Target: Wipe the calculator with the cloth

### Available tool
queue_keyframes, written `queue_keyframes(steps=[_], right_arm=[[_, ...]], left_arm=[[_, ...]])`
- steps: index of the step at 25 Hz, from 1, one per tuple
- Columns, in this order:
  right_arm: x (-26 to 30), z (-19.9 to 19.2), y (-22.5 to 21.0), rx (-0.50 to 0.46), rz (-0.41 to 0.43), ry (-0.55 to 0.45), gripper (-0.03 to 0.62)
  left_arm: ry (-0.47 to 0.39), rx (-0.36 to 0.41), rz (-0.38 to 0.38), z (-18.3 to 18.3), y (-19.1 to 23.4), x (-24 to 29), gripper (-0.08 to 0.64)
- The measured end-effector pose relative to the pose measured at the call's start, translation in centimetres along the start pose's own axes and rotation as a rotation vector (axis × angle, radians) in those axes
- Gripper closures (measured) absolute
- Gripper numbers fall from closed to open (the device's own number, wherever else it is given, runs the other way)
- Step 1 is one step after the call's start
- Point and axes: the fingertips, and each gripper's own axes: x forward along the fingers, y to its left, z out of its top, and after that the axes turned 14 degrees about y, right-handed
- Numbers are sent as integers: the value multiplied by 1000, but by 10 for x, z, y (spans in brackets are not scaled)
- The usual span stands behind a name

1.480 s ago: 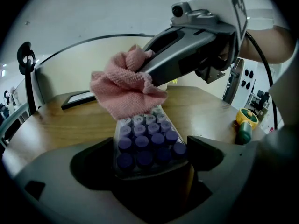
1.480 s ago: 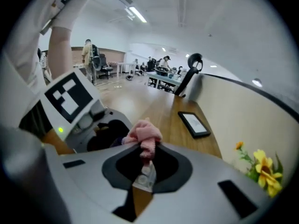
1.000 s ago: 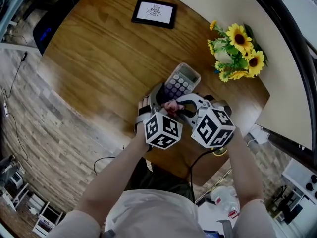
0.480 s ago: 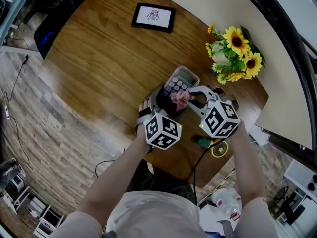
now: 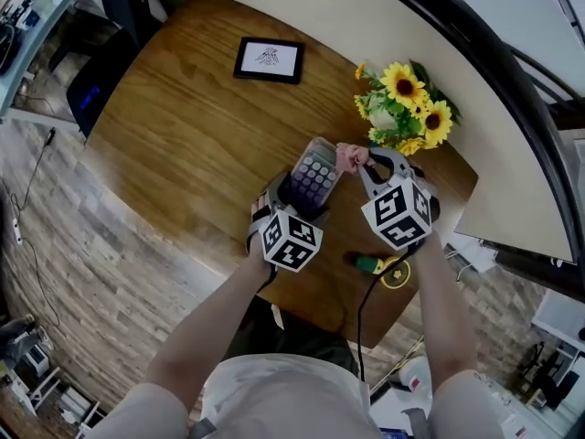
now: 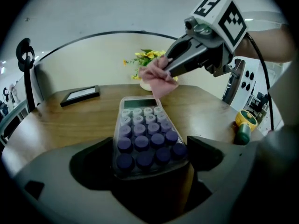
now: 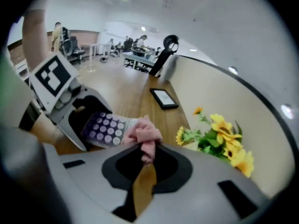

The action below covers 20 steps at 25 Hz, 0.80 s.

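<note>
A calculator (image 5: 313,174) with purple keys lies tilted, its near end held between the jaws of my left gripper (image 5: 300,201). In the left gripper view the calculator (image 6: 144,133) runs away from the jaws, display at the far end. My right gripper (image 5: 358,160) is shut on a small pink cloth (image 5: 348,157). The cloth (image 6: 156,75) hangs at the calculator's far end by the display. From the right gripper view the cloth (image 7: 142,135) bunches between the jaws, beside the calculator (image 7: 108,128).
A vase of sunflowers (image 5: 403,108) stands close behind the right gripper. A black-framed tablet (image 5: 268,59) lies at the far left of the wooden table (image 5: 183,126). A green and yellow tool (image 5: 382,266) rests near the table's front edge.
The right gripper carried the pink cloth from the calculator's near keys up to its far end. The left gripper kept its hold on the calculator.
</note>
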Motion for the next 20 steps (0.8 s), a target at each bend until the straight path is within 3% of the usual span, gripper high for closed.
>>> queue_keyframes(steps=[3, 8, 11, 20], right_arm=[[-34, 5, -13, 176, -21, -67, 548], [-82, -2, -13, 286, -59, -99, 546], [-117, -4, -20, 369, -85, -173, 546], [-237, 4, -57, 554, -249, -415, 546]], left_arm=[[22, -1, -5, 0, 2, 0, 75], [94, -7, -20, -11, 3, -12, 75], [107, -8, -23, -10, 10, -30, 77], [-69, 53, 44, 59, 42, -130, 78]])
